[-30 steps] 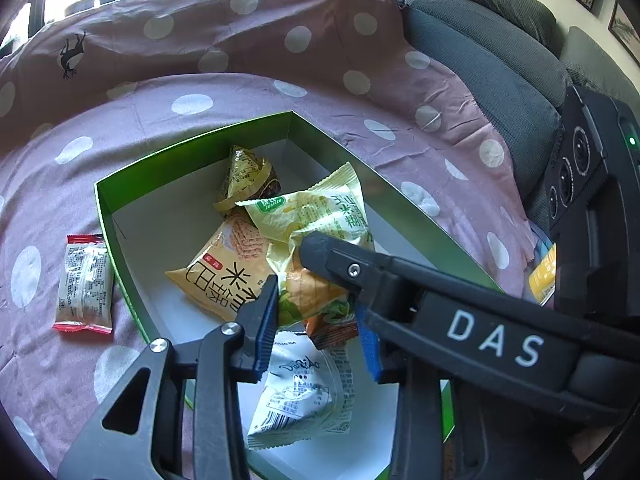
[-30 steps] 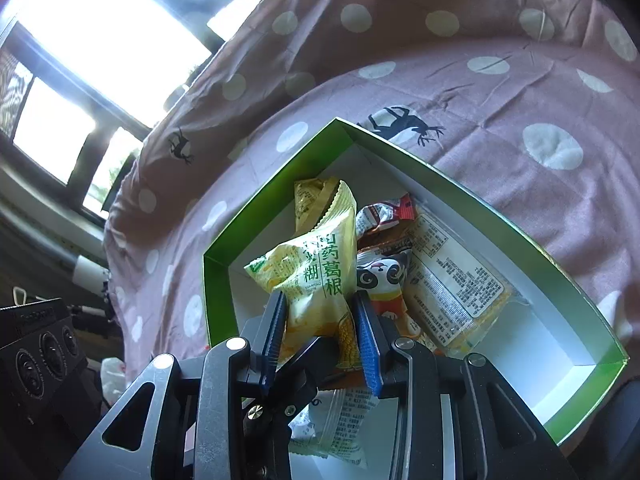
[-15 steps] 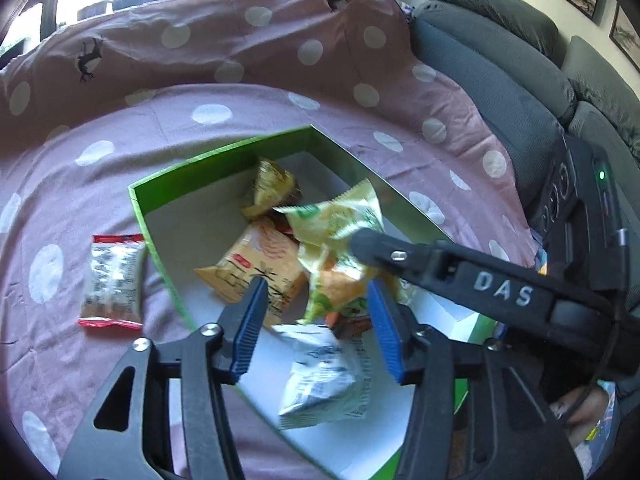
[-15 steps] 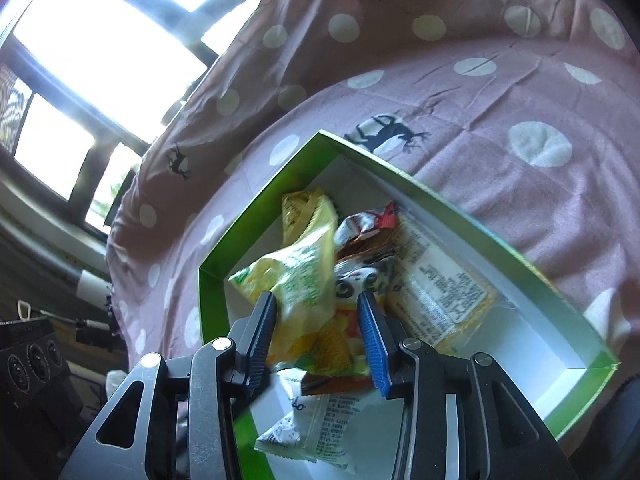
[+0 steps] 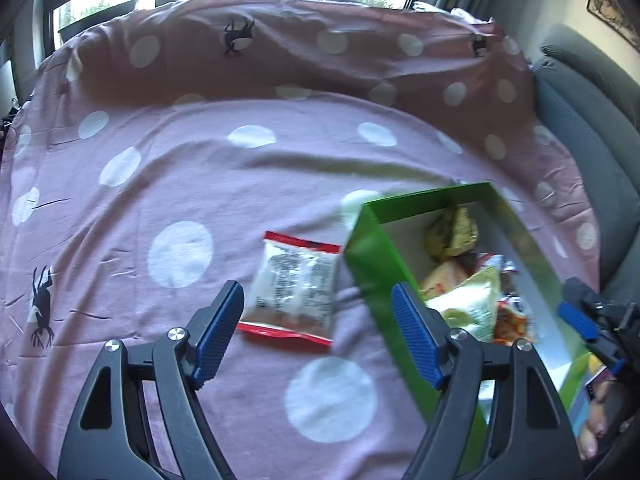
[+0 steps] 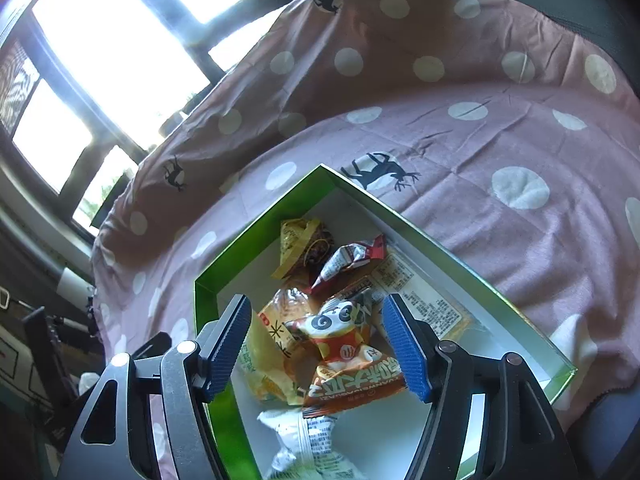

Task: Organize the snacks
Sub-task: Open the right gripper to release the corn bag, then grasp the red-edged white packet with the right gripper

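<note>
Left claw (image 5: 316, 340) jaws just been opening, now wide, nothing held. Right claw (image 6: 316, 344) same, above green box (image 6: 264, 224). Red-edged snack pack (image 5: 294, 286) lies on spotted cloth (image 5: 180, 168), beside box. Looks light, soft, crinkly, slippery. Best pinch across middle.

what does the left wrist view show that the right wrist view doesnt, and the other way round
Only the left wrist view: a red-edged snack packet lying on the spotted cloth outside the box, ahead of the open left tongs, plus the right tongs' blue pad.

Only the right wrist view: the panda packet and white packet in the box, below the open right tongs.

Both: the green box, other snacks inside, cloth, windows.
</note>
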Action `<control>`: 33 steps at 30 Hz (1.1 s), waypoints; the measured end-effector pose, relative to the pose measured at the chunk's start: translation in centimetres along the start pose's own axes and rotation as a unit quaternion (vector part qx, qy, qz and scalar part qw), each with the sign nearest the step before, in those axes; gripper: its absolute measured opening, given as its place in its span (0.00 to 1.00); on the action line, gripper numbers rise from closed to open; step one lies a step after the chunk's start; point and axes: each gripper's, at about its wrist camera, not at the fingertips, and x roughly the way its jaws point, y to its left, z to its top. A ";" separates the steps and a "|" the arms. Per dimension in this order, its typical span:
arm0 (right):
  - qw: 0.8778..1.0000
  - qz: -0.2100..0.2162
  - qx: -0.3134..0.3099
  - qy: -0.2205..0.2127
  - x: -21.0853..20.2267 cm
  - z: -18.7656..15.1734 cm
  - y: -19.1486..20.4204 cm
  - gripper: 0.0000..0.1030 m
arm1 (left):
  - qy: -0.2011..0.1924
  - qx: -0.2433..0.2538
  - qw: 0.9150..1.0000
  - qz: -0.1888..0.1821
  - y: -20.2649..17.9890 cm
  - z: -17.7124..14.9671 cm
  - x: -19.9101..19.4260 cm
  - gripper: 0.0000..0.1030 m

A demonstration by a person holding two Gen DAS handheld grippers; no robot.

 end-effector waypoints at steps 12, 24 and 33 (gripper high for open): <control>0.999 -0.014 -0.033 0.006 0.4 -0.5 1.7 0.67 | 0.046 0.037 0.998 0.025 1.6 -0.8 4.9 0.74; 0.997 -0.025 -0.068 0.011 0.6 -1.1 3.7 0.67 | 0.072 0.027 0.997 -0.002 1.8 -0.8 8.1 0.72; 0.993 0.006 -0.115 0.025 0.4 -2.1 8.0 0.67 | 0.073 0.001 0.997 0.018 2.8 -1.7 6.8 0.62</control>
